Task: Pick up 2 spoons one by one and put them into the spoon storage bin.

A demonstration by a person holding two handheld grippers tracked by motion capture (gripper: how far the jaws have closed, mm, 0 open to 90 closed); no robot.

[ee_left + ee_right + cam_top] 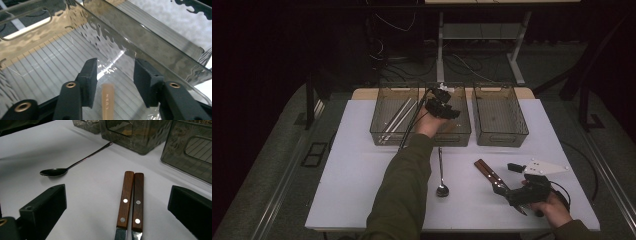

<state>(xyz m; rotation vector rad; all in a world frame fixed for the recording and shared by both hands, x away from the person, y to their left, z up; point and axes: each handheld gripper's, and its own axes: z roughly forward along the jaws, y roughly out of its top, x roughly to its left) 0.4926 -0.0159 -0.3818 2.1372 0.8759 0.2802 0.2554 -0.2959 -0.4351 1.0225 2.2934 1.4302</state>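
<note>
My left gripper [443, 102] hangs inside the middle clear bin [460, 136], one of three along the table's far edge. In the left gripper view my left gripper [115, 71] is open just above the ribbed bin floor [50, 62]. A pale flat stick [108, 101] with small lettering lies on that floor between and below the jaws. My right gripper [510, 184] is open wide at the table's front right, its jaws on either side of two wooden-handled knives [488, 171]. The knives [130, 200] lie side by side on the white table, handles pointing away from my right gripper [117, 195].
A dark metal spoon [441, 176] lies on the table mid-front; in the right gripper view the spoon [53, 172] is left of the knives. The left bin [395, 116] holds several long metal rods. The right bin [500, 116] stands beside the middle one.
</note>
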